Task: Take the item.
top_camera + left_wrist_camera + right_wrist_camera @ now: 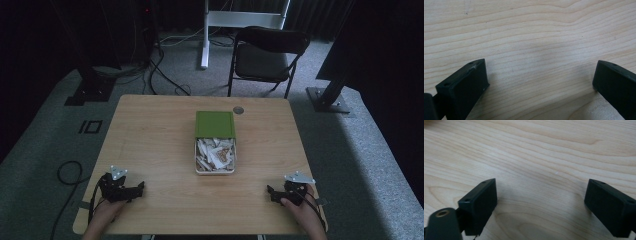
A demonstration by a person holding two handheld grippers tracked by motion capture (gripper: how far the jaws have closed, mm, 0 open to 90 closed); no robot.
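Note:
A white box (215, 170) full of torn white and tan scraps (215, 153) sits at the middle of the wooden table (150, 145). Its green lid (215, 124) lies slid back over the far half. My left gripper (140, 188) rests near the front left edge, held by a hand, jaws pointing right. In the left gripper view the left gripper (540, 75) is open over bare wood. My right gripper (270, 192) rests near the front right edge, jaws pointing left. In the right gripper view the right gripper (541, 193) is open, nothing between the jaws.
A small round grommet (238, 110) sits in the table's far edge. Behind the table stand a black folding chair (267, 57), a white stand leg (205, 35) and dark frame posts, with cables (165, 75) on the grey carpet.

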